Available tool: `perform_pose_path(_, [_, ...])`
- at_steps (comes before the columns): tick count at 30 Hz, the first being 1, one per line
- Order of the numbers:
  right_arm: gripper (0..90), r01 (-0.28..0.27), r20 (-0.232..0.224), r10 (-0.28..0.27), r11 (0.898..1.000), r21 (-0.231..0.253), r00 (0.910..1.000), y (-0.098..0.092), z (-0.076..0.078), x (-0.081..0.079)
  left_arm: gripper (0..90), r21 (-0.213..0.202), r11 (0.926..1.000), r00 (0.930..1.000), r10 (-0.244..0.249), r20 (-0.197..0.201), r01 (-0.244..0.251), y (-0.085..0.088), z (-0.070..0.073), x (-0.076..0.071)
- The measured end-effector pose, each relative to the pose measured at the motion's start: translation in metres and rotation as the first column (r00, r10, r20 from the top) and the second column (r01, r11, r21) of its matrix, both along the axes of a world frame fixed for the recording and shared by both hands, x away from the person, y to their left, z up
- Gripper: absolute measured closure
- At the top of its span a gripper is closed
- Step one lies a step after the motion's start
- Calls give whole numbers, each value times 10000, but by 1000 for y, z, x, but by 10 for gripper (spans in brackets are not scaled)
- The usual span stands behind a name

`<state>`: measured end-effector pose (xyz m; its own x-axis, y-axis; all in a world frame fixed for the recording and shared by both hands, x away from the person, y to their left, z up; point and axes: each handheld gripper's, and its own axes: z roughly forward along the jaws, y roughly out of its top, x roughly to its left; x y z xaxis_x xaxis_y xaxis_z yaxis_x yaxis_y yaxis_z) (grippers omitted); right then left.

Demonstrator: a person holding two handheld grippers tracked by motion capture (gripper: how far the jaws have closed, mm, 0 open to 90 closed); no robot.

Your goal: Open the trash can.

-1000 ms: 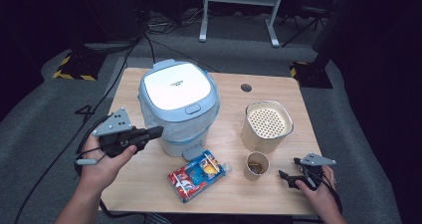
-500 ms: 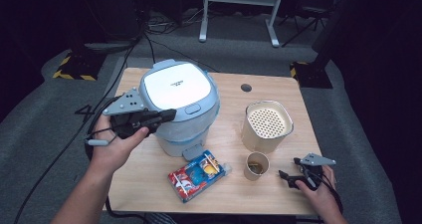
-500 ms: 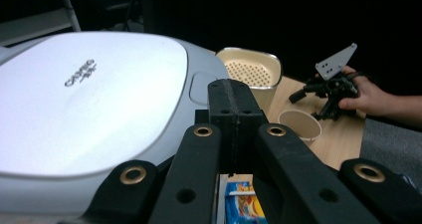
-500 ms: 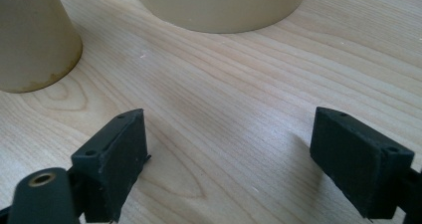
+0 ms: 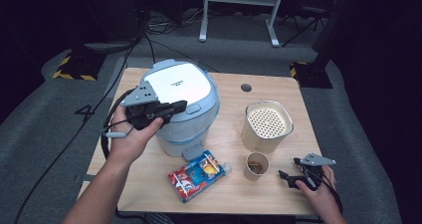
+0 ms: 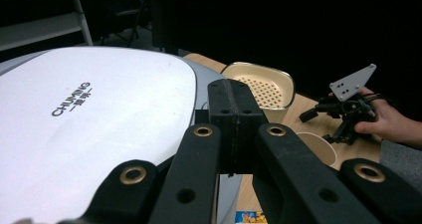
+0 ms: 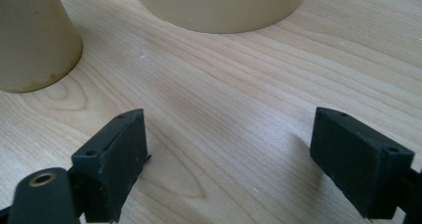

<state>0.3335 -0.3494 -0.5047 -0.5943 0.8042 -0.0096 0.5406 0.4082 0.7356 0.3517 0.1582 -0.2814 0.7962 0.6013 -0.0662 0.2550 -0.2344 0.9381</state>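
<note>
the left gripper [image 5: 171,107], jaws pressed together, has moved up over the rice cooker [image 5: 179,84] lid near the tabletop's left edge, probably to press it; right gripper [image 5: 288,176] rests spread.

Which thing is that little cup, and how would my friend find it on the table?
Start at the big white and blue cooker on the wooden table. To its right stands a cream pot with a holed lid, and just in front of that sits the little paper cup. It is the smallest container there, open on top with something brown inside, beside a colourful snack packet.
</note>
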Motion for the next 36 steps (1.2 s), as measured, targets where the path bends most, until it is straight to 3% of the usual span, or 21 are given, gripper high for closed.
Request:
perform_pose_path(8, [151,0,4,0,10000,-3,10000,0,0,0,900,237,9997,9999,58,-119,-55,-14,-6,6])
perform_pose_path(16, [151,1,2,-1,10000,0,10000,0,0,0,900,895,9958,9995,188,-238,-166,-24,-7,9])
perform_pose_path(30, [151,1,2,-1,10000,0,10000,0,0,0,900,1354,9895,9987,503,101,-512,-28,-6,8])
perform_pose_path(36, [151,-1,4,1,10000,-1,10000,0,0,0,900,1806,9819,9982,524,297,-569,-32,-5,5])
